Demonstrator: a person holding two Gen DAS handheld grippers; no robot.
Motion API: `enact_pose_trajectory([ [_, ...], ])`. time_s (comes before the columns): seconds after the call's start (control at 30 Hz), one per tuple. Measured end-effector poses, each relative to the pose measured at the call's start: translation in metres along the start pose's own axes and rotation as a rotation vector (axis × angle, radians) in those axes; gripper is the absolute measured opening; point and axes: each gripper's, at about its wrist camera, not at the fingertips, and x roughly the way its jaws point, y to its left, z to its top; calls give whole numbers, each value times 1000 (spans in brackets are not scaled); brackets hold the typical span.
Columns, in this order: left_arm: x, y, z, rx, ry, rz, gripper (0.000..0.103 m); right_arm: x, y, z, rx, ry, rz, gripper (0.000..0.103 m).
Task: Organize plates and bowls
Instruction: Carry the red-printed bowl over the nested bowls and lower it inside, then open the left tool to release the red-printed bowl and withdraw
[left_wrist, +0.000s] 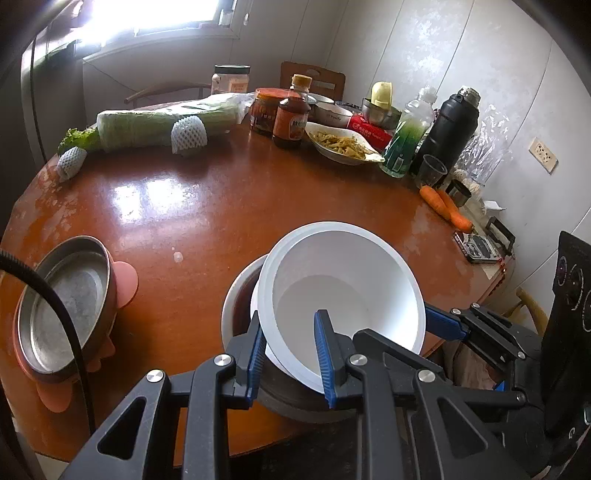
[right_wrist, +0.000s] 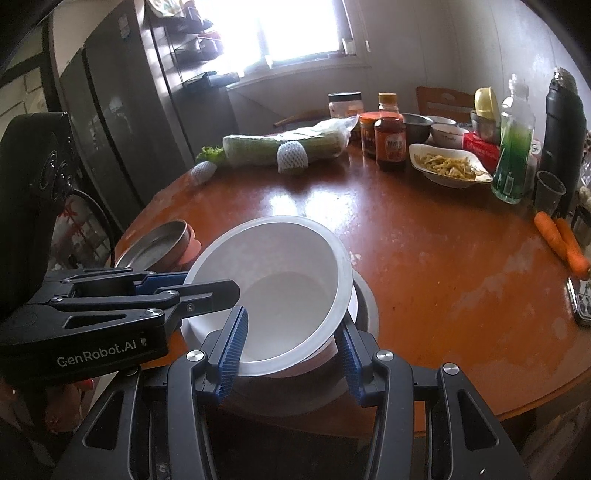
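**Two grippers held one white bowl over a round table**

The left gripper and right gripper each pinched the rim of a smooth white plastic bowl, ribbed blue pads on either side of its wall. It sat tilted inside another bowl near the edge of the glossy brown table. A round steel dish in a pink holder lay nearby.

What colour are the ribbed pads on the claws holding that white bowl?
Blue, on black frames. The pads show best in the right wrist view.
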Motion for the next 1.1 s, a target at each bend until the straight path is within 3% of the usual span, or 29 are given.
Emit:
enact_pose_trajectory([
  [1.1,13,9,1,0,6,27,26,13,-3,-2,3,23,-17,52],
])
